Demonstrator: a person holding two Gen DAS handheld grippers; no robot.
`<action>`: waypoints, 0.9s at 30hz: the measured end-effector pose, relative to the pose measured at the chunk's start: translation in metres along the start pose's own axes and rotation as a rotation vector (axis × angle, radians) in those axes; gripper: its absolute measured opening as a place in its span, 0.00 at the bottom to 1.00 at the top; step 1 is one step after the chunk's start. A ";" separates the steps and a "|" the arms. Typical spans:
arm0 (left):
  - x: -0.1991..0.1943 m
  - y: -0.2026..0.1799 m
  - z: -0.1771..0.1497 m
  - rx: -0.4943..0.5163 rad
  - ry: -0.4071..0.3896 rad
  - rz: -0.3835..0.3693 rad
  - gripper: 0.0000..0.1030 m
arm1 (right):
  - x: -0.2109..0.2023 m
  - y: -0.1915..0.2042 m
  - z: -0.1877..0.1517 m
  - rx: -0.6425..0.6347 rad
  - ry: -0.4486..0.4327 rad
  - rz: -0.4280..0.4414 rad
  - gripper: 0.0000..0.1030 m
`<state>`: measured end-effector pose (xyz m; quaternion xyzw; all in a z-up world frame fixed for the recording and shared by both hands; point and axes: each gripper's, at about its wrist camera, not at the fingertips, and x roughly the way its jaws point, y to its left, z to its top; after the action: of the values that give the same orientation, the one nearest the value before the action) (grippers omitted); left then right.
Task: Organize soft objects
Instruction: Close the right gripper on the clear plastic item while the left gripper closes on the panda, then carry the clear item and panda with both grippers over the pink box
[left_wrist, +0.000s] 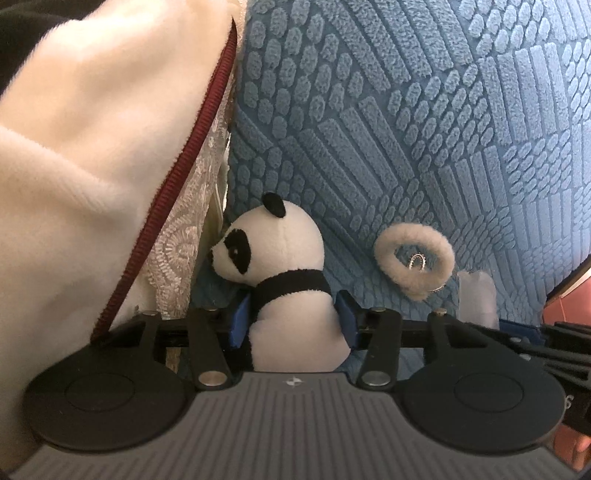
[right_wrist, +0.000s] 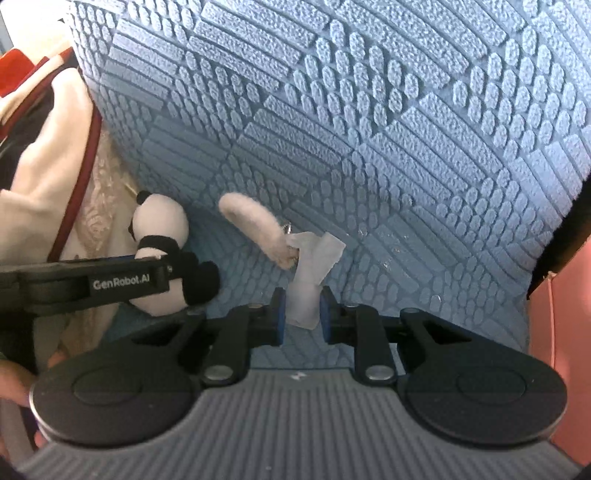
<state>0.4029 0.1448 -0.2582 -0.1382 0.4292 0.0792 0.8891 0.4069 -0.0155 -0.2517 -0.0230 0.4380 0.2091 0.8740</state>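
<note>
Panda (left_wrist: 284, 291) upright, facing left | left gripper (left_wrist: 293, 321) grips it | right gripper (right_wrist: 301, 314) pinches tissue (right_wrist: 310, 273)

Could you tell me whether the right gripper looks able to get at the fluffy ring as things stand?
Probably not directly: the right gripper is shut on the white cloth, although the fluffy ring lies just beyond, unobstructed.

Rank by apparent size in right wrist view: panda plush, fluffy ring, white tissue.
1. panda plush, partly hidden by the left gripper
2-3. fluffy ring and white tissue look alike; the tissue sits nearer, so unranked.
</note>
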 end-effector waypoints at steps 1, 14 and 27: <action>-0.001 -0.002 -0.001 0.002 0.009 -0.007 0.52 | -0.002 -0.002 0.000 0.003 0.004 0.001 0.22; -0.027 -0.014 0.001 -0.031 0.025 -0.064 0.52 | -0.037 -0.029 0.000 0.091 0.003 0.057 0.22; -0.087 -0.022 -0.038 -0.058 0.030 -0.109 0.52 | -0.088 -0.056 -0.036 0.161 -0.018 0.062 0.22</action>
<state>0.3263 0.1099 -0.2088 -0.1883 0.4320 0.0410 0.8810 0.3546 -0.1051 -0.2135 0.0630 0.4459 0.2005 0.8701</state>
